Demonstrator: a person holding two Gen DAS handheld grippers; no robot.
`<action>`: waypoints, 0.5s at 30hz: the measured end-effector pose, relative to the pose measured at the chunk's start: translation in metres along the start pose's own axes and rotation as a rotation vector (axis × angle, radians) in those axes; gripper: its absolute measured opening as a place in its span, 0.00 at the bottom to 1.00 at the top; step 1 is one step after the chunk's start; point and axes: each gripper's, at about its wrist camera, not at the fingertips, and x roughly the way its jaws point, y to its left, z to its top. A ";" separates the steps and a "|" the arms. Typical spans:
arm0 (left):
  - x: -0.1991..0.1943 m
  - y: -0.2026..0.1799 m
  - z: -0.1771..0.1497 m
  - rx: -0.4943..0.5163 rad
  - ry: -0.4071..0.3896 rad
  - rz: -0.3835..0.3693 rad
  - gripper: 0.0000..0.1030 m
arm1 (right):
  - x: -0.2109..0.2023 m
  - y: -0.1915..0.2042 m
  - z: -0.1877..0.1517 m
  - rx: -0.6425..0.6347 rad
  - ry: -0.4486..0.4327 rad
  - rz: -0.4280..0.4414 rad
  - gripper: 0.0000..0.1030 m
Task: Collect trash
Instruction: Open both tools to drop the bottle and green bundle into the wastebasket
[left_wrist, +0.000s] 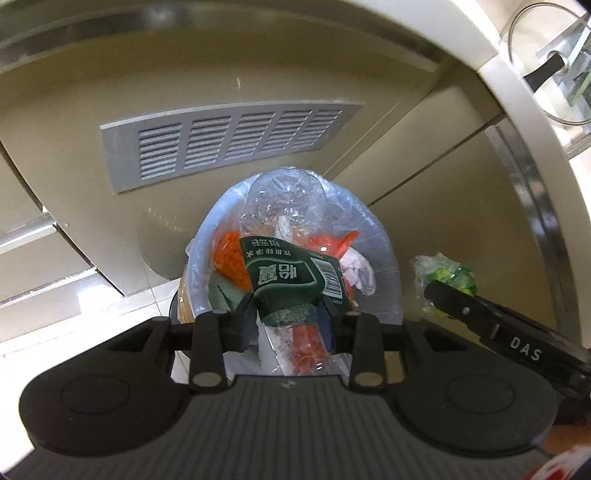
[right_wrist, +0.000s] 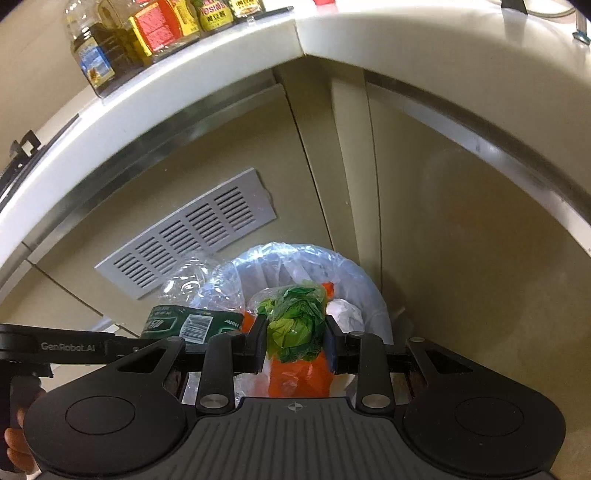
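Left tongs (left_wrist: 286, 314) clenched on bottle (left_wrist: 291, 273) | right tongs (right_wrist: 296, 341) clenched on green wrapper (right_wrist: 295, 325) | both over bin (left_wrist: 384, 236)

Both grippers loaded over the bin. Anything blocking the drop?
No lid or cover visible. The left gripper holds a crushed bottle, the right gripper a green wrapper, both above the lined bin. Only the trash already piled inside, orange plastic and white paper, lies beneath.
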 end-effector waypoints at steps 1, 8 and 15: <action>0.004 0.000 0.000 -0.002 0.006 0.003 0.31 | 0.003 -0.001 -0.001 0.001 0.003 -0.002 0.30; 0.031 0.002 -0.001 -0.008 0.024 0.030 0.31 | 0.016 -0.010 -0.003 0.010 0.012 -0.005 0.30; 0.050 0.005 0.000 -0.013 0.019 0.042 0.31 | 0.025 -0.022 -0.010 0.020 0.021 -0.019 0.30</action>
